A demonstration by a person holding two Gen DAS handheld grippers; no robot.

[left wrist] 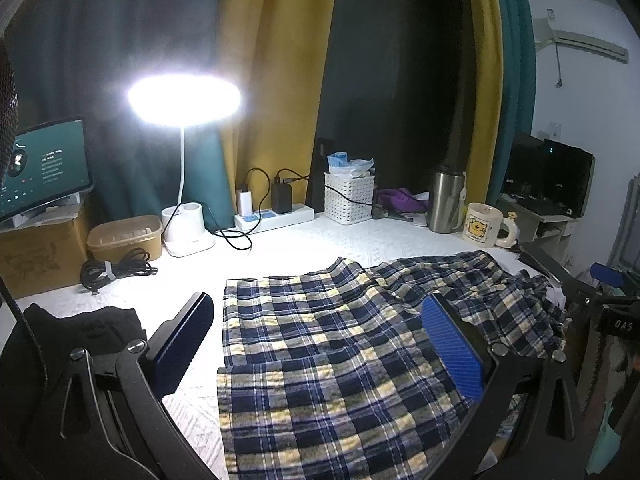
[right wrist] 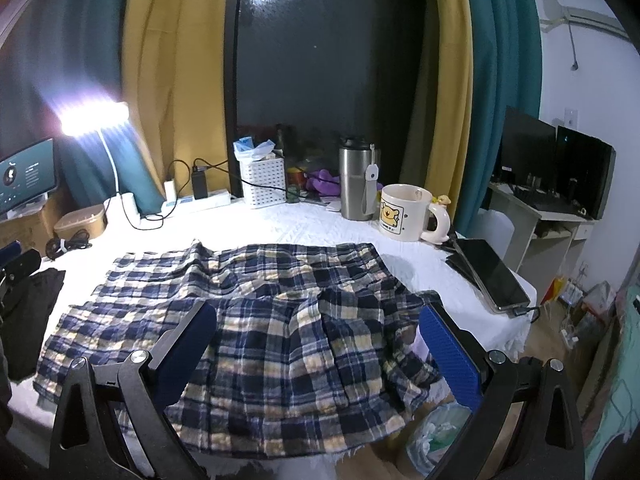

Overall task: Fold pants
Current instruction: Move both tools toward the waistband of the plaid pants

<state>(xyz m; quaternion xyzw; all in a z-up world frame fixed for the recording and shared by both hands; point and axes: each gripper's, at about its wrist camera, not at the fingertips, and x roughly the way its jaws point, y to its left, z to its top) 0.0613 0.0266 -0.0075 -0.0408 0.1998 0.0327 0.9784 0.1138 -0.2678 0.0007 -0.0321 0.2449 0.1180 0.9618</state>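
Note:
Blue, white and yellow plaid pants (left wrist: 332,344) lie spread on the white table cover (left wrist: 304,240), legs toward the left and a crumpled waist end at the right edge. My left gripper (left wrist: 316,332) hovers open above the leg ends, nothing between its blue pads. In the right wrist view the same pants (right wrist: 260,320) fill the middle, and their waist part hangs over the near edge. My right gripper (right wrist: 316,344) is open above that waist part and holds nothing. The right gripper's dark frame (left wrist: 608,312) shows at the far right of the left wrist view.
A lit desk lamp (left wrist: 184,100), power strip (left wrist: 276,218), white basket (left wrist: 348,196), steel tumbler (right wrist: 356,184) and bear mug (right wrist: 404,212) line the back. Phones (right wrist: 492,274) lie at the right edge. A black garment (left wrist: 80,332) and coiled cable (left wrist: 116,270) lie at left.

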